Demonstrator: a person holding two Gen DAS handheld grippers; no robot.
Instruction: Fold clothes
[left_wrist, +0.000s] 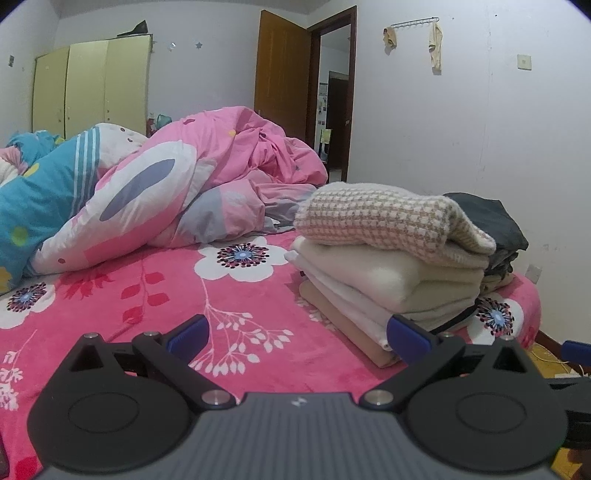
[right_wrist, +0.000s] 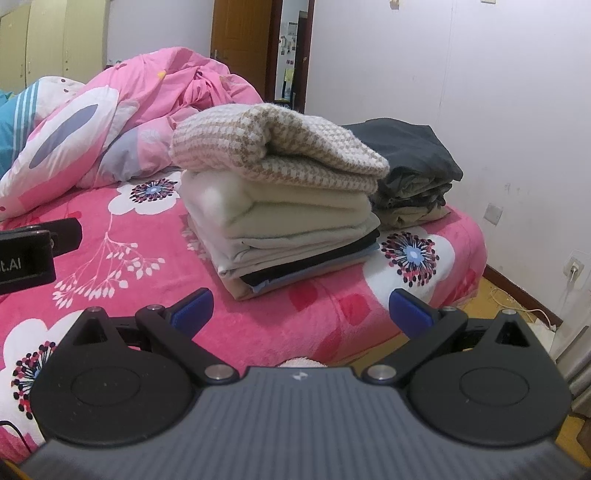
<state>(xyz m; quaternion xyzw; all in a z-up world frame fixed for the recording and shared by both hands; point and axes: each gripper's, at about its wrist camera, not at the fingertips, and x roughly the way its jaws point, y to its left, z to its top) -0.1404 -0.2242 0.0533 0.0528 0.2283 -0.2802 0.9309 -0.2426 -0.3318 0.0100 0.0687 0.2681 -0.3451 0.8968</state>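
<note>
Your folded clothes sit in a tall stack near the foot corner of the bed, with a darker pile just beside it toward the wall. Both left tongs and right tongs hang spread and empty, short of the stack. No loose garment shows, so the folding looks nearly done, though whatever lies below the cameras is hidden. If you tidy the houndstooth sweater on top, press lightly, as soft stacks tip. A crumpled pink duvet fills the bed's far side.
</note>
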